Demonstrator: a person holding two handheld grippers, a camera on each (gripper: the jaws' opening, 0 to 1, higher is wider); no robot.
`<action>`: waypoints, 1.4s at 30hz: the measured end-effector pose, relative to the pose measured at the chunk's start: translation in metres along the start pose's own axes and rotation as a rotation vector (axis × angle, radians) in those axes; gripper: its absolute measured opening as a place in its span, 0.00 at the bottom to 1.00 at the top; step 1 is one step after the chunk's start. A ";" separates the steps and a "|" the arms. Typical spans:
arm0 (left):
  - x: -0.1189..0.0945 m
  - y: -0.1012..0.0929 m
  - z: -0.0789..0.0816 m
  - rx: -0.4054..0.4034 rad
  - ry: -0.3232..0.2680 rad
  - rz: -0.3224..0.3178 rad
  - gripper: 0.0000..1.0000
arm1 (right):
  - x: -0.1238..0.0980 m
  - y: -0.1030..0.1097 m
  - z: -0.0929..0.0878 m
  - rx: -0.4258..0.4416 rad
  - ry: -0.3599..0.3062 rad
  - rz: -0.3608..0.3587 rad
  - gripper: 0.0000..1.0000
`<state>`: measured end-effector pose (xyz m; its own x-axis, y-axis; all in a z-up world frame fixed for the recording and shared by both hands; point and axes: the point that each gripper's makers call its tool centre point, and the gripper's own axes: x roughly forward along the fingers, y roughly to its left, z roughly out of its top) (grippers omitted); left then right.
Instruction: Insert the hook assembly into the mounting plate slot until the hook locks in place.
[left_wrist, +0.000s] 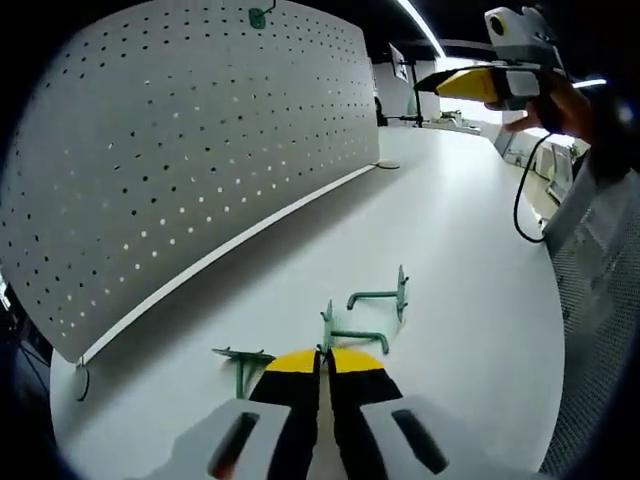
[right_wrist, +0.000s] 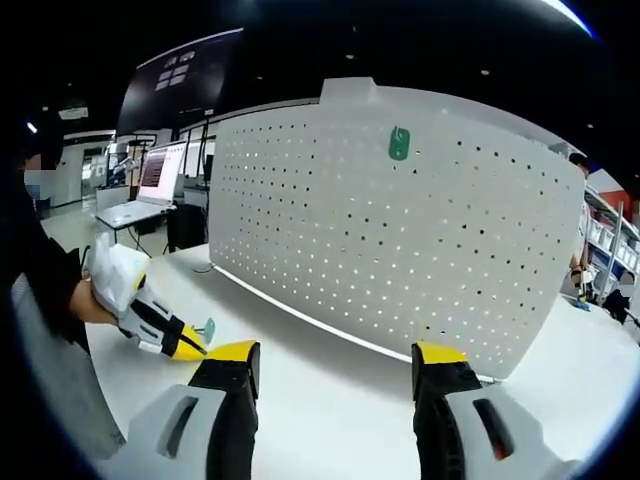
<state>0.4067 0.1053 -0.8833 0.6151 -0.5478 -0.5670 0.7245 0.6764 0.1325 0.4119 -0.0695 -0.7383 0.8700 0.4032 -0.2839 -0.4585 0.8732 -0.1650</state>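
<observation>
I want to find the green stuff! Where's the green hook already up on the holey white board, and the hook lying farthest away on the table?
Green metal hook on the perforated white board (right_wrist: 399, 144), right gripper view: its plate.
Farthest green metal hook on the table (left_wrist: 385, 294), left gripper view: its arm.

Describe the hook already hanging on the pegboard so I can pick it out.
Find the big white pegboard standing on the table. High near its top edge hangs one small green hook. Unlike the green hooks lying on the table, it is mounted.
</observation>
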 end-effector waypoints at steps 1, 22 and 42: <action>0.000 0.000 0.000 -0.001 -0.001 0.001 0.03 | 0.000 0.000 0.000 0.000 0.001 0.000 0.59; -0.015 0.011 0.019 -0.013 -0.058 0.043 0.01 | 0.000 0.006 0.001 -0.005 -0.002 0.019 0.58; -0.029 0.020 0.041 -0.127 -0.098 0.044 0.01 | 0.001 0.025 0.009 -0.031 -0.027 0.092 0.56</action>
<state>0.4162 0.1149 -0.8308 0.6777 -0.5573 -0.4797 0.6547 0.7543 0.0486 0.4026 -0.0448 -0.7344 0.8281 0.4893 -0.2737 -0.5422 0.8231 -0.1688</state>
